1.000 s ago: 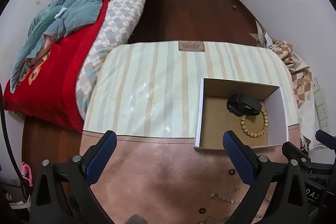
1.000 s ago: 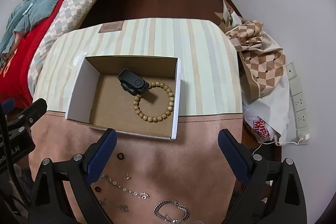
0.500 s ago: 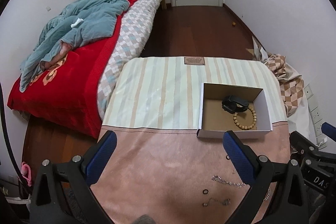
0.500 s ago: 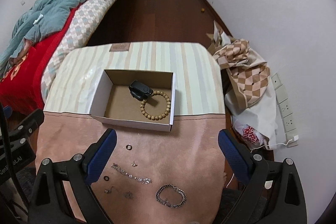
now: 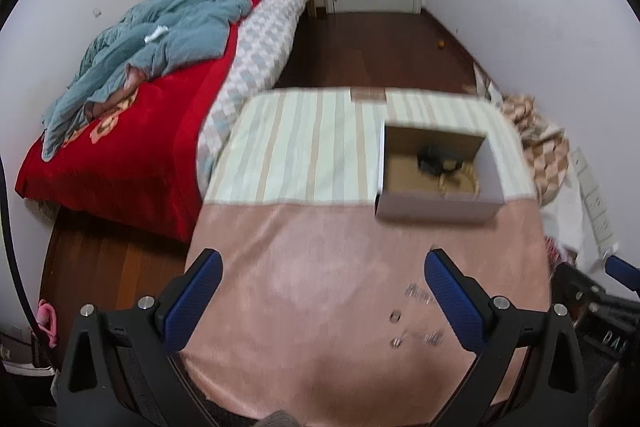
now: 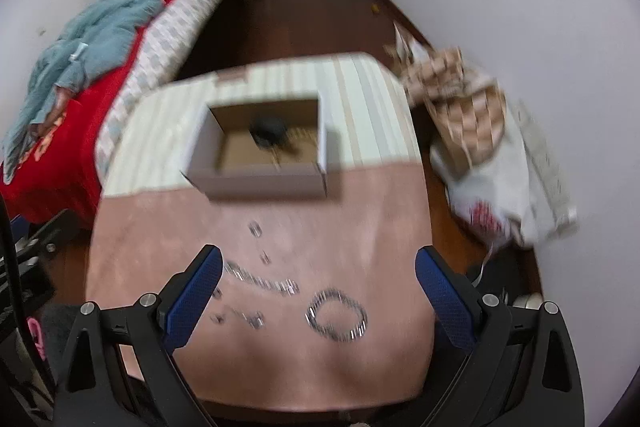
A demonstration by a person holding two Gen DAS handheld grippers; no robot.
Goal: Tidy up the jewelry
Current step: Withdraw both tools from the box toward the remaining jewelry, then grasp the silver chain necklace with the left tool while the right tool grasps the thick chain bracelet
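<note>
Right wrist view: chain bracelet (image 6: 337,314) lay looped on the pink cloth (image 6: 360,219), just ahead of the right gripper (image 6: 318,297), nearer its right finger. Long chain (image 6: 262,278) stretched crosswise by the left finger, probably a necklace, blurred. Box (image 6: 264,183) stood farther ahead, holding a dark item. Right gripper spread wide, empty, angled down over the pieces. Left gripper (image 5: 322,295) also spread, empty, with small pieces near its right finger, so less well placed

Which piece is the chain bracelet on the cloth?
Start at the box and come toward the camera across the pink cloth. The bracelet lies nearest the right gripper, right of the straight chain. It is the only closed silver loop.
</note>
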